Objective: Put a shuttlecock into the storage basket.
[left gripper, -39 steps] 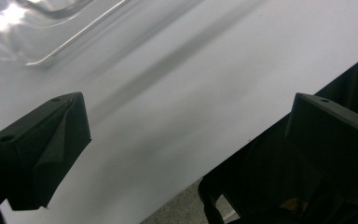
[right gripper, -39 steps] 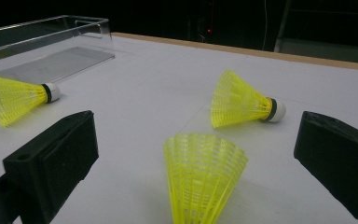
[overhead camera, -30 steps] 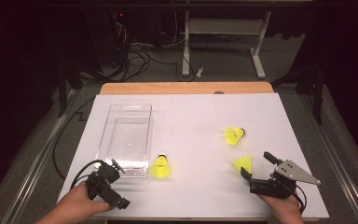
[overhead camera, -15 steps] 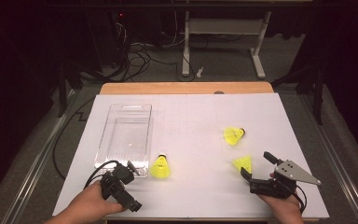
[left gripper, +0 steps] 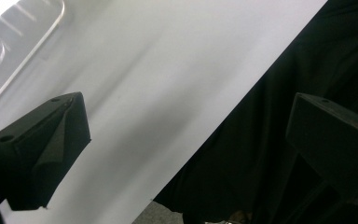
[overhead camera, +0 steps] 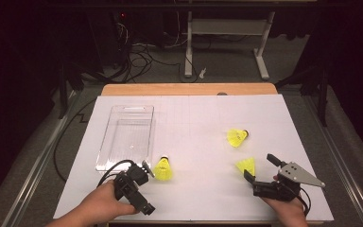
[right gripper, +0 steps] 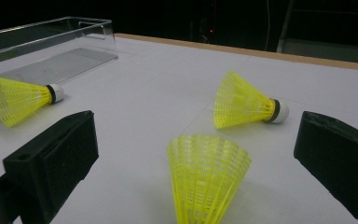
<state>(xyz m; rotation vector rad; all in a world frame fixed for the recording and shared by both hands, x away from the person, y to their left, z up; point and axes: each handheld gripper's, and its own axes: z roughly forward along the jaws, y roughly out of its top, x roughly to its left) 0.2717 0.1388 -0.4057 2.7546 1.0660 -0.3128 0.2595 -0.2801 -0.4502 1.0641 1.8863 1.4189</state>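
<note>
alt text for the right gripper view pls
Between the open right gripper's black jaws, a yellow plastic shuttlecock lies skirt toward the camera. Two more lie beyond on the white table, near a clear plastic tray.

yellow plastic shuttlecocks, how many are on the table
3: one yellow plastic shuttlecock beside the clear plastic tray, one mid-right, one before the right hand-held gripper.

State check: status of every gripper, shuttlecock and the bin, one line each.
Left gripper: open, empty, beside the left shuttlecock.
Right gripper: open, empty, jaws either side of the near shuttlecock.
Left shuttlecock: lying on its side, near the clear bin.
Near shuttlecock: on the sheet, skirt toward the gripper.
Far shuttlecock: lying on its side.
Clear bin: upright, empty.
</note>
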